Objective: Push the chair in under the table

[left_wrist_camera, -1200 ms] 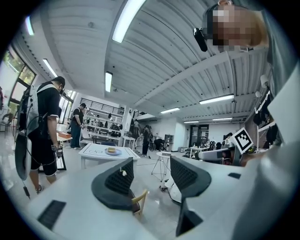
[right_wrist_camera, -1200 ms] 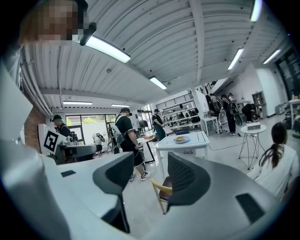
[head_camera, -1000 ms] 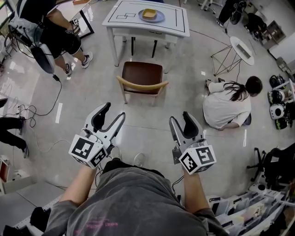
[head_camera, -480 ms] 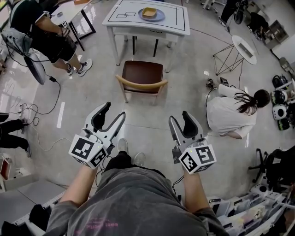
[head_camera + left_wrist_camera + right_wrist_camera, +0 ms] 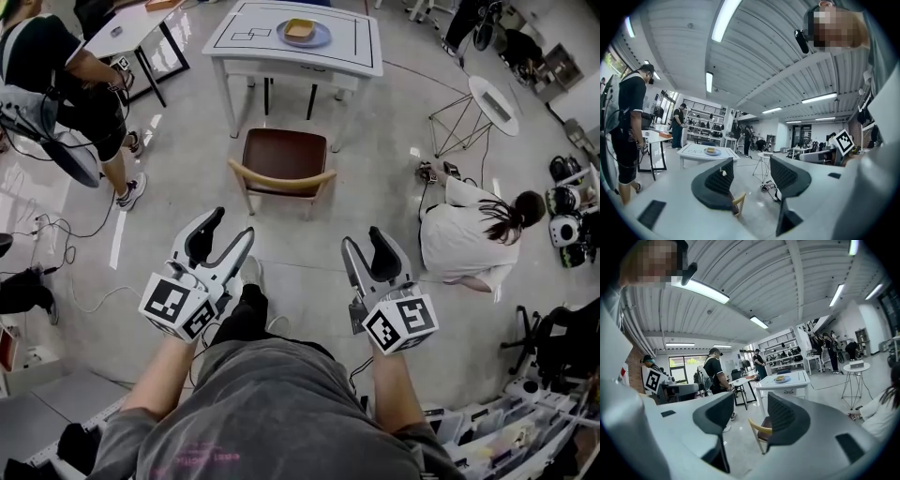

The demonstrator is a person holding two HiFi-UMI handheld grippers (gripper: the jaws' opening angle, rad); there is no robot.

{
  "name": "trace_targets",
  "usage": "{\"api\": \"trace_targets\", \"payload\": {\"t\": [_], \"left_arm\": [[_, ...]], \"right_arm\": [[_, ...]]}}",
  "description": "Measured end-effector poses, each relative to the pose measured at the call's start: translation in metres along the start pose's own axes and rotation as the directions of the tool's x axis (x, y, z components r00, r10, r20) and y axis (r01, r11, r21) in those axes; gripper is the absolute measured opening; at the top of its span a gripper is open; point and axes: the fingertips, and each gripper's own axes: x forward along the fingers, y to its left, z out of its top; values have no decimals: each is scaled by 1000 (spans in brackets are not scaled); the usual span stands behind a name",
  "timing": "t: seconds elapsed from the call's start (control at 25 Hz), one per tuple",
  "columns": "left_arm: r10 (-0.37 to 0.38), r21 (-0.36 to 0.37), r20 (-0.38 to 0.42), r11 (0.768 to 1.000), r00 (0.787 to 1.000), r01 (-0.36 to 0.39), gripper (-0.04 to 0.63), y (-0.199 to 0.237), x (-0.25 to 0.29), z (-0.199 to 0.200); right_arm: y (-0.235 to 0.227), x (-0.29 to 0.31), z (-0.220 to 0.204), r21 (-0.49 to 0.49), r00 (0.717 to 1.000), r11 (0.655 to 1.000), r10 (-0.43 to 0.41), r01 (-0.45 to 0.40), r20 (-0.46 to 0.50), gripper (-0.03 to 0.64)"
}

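Observation:
A chair [image 5: 284, 159] with a brown seat and a light wooden backrest stands on the floor, pulled out from a white table [image 5: 349, 39]. Its back faces me. The table carries a plate [image 5: 302, 32] with something yellow on it. My left gripper [image 5: 232, 225] and right gripper [image 5: 366, 238] are held side by side, short of the chair and apart from it. Both are open with nothing between the jaws. In the left gripper view the chair's backrest [image 5: 739, 201] peeks out beside the left jaw. In the right gripper view the chair [image 5: 759, 427] shows between the jaws, far off.
A person [image 5: 58, 84] stands at the left beside a black-legged table [image 5: 131, 28]. Another person [image 5: 469, 234] crouches on the floor at the right, near a small round stand [image 5: 492, 98]. Cables [image 5: 66, 234] trail over the floor at left. Boxes and gear crowd the lower right.
The wearer has stepped slightly toward the chair, a leg now showing between the grippers. Both grippers kept their pose and stayed open. The standing person and the crouching person have shifted.

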Motion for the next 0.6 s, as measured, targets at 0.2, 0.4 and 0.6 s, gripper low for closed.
{"api": "trace_targets", "payload": {"t": [0.2,0.4,0.6], "left_arm": [[-6,-13,0,1000,1000,6,239,13,18,-5],[-8,-20,-3,1000,1000,8,239,40,42,-3],[-15,-30,-14,999,1000,15,239,71,62,0]], "right_arm": [[-12,18,-1,1,1000,1000,-4,4,-11,209],[-22,52,-1,5,1000,1000,-8,8,-27,209],[-27,88,3,3,999,1000,-13,13,-39,209]]}}
